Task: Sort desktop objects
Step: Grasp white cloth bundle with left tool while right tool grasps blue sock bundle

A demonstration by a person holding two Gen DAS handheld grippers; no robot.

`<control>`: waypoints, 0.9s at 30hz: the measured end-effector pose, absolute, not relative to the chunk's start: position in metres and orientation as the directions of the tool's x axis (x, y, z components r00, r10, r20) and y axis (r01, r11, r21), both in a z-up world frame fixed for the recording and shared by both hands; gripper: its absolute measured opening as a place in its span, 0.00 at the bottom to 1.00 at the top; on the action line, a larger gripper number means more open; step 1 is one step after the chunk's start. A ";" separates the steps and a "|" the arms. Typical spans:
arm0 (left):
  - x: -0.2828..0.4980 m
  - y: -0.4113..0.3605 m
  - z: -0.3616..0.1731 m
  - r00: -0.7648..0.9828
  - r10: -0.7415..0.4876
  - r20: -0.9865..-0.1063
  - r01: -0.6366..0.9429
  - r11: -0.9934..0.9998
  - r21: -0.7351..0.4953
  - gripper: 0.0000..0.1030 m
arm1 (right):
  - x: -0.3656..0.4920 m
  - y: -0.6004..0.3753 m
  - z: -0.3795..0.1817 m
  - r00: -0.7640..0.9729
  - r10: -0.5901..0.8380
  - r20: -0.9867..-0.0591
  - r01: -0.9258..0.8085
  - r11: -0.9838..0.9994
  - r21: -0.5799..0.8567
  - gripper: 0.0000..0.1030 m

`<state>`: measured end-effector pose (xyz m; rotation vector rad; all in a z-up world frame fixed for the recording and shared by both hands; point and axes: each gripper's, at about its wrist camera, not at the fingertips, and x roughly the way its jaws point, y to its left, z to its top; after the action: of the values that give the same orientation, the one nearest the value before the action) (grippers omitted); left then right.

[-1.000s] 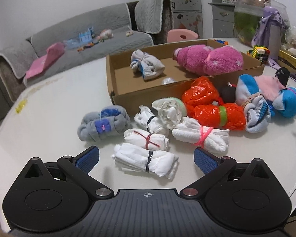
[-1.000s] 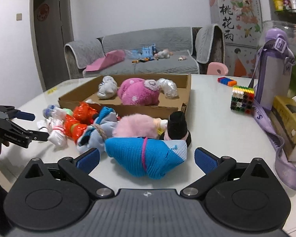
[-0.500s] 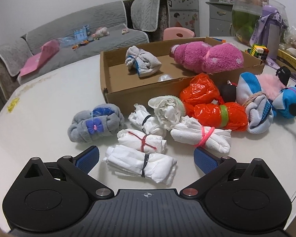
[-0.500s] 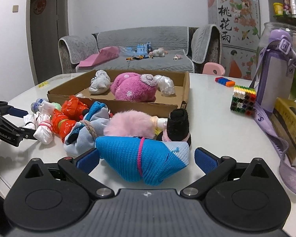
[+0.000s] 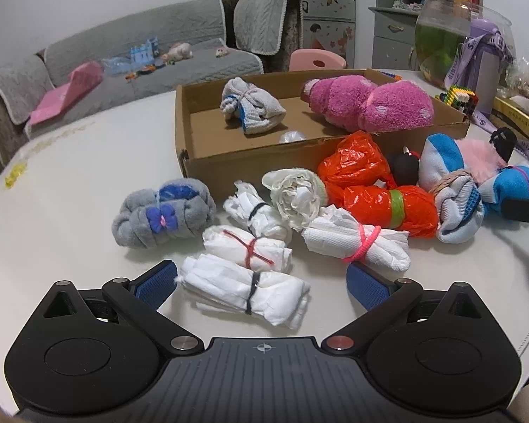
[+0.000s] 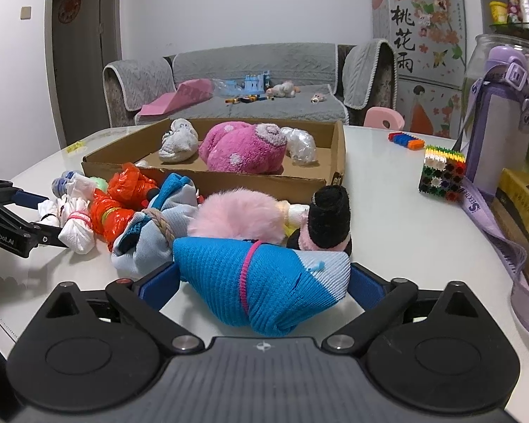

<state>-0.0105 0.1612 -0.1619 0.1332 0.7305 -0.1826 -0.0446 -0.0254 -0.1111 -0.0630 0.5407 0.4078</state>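
Observation:
A cardboard box [image 5: 250,162] on the white table holds a grey sock roll [image 5: 252,109], a pink plush roll [image 5: 370,107] and a clear bag [image 6: 301,144]. In front lie several bundles: white rolls, a grey-blue sock roll [image 5: 160,216], orange bags [image 5: 381,190]. My left gripper [image 5: 261,283] is open, its fingers either side of a white roll with a black band [image 5: 245,290]. My right gripper [image 6: 262,283] is open around a blue sock bundle with a pink band [image 6: 261,282], which lies on the table between the pads.
A pink fluffy bundle [image 6: 236,216] and a black-pink sock [image 6: 329,222] lie behind the blue bundle. At right stand a colourful block cube [image 6: 441,172], a purple bottle with strap [image 6: 493,123] and a yellow box [image 6: 522,204]. A glass jar [image 5: 448,38] stands at the back.
Both grippers have moved forward and lower. The white banded roll now sits between the left fingers, and the blue bundle sits between the right fingers. Nothing has been lifted.

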 end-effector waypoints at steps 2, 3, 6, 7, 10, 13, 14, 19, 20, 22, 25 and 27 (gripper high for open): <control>-0.013 0.161 -0.162 0.719 -0.133 -0.683 0.216 0.976 0.038 0.99 | -0.045 -0.025 -0.111 0.780 0.357 -0.514 -0.391 0.919 0.046 0.87; -0.014 0.161 -0.162 0.711 -0.142 -0.689 0.219 0.975 0.025 0.98 | -0.046 -0.025 -0.111 0.780 0.357 -0.514 -0.390 0.920 0.046 0.86; -0.018 0.158 -0.160 0.707 -0.154 -0.690 0.225 0.974 0.014 0.90 | -0.047 -0.027 -0.110 0.780 0.360 -0.511 -0.384 0.921 0.063 0.83; -0.019 0.158 -0.160 0.707 -0.153 -0.690 0.225 0.974 0.013 0.89 | -0.046 -0.029 -0.110 0.778 0.364 -0.512 -0.385 0.920 0.069 0.82; -0.023 0.157 -0.158 0.709 -0.152 -0.689 0.221 0.975 0.012 0.82 | -0.048 -0.030 -0.109 0.778 0.366 -0.511 -0.384 0.920 0.074 0.81; -0.027 0.156 -0.156 0.711 -0.151 -0.687 0.215 0.977 0.008 0.70 | -0.051 -0.031 -0.108 0.776 0.373 -0.509 -0.390 0.918 0.079 0.80; -0.028 0.157 -0.155 0.710 -0.146 -0.689 0.209 0.978 0.007 0.70 | -0.052 -0.031 -0.108 0.775 0.376 -0.508 -0.390 0.917 0.083 0.79; -0.033 0.157 -0.154 0.710 -0.137 -0.691 0.204 0.979 0.015 0.67 | -0.055 -0.034 -0.106 0.771 0.395 -0.499 -0.399 0.911 0.105 0.78; -0.034 0.156 -0.154 0.709 -0.136 -0.692 0.206 0.978 0.018 0.67 | -0.056 -0.034 -0.105 0.771 0.400 -0.496 -0.400 0.910 0.111 0.77; -0.038 0.155 -0.153 0.710 -0.134 -0.692 0.211 0.977 0.027 0.66 | -0.057 -0.035 -0.103 0.770 0.409 -0.490 -0.406 0.906 0.118 0.77; -0.045 0.154 -0.149 0.714 -0.128 -0.689 0.210 0.977 0.037 0.66 | -0.059 -0.035 -0.103 0.766 0.419 -0.487 -0.416 0.901 0.121 0.77; -0.052 0.155 -0.145 0.716 -0.119 -0.688 0.203 0.978 0.042 0.66 | -0.060 -0.036 -0.102 0.765 0.423 -0.486 -0.418 0.900 0.125 0.77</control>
<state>-0.0518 0.1546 -0.1453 0.1175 0.7524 -0.1791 -0.0603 -0.0358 -0.1021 0.0096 0.5299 0.4568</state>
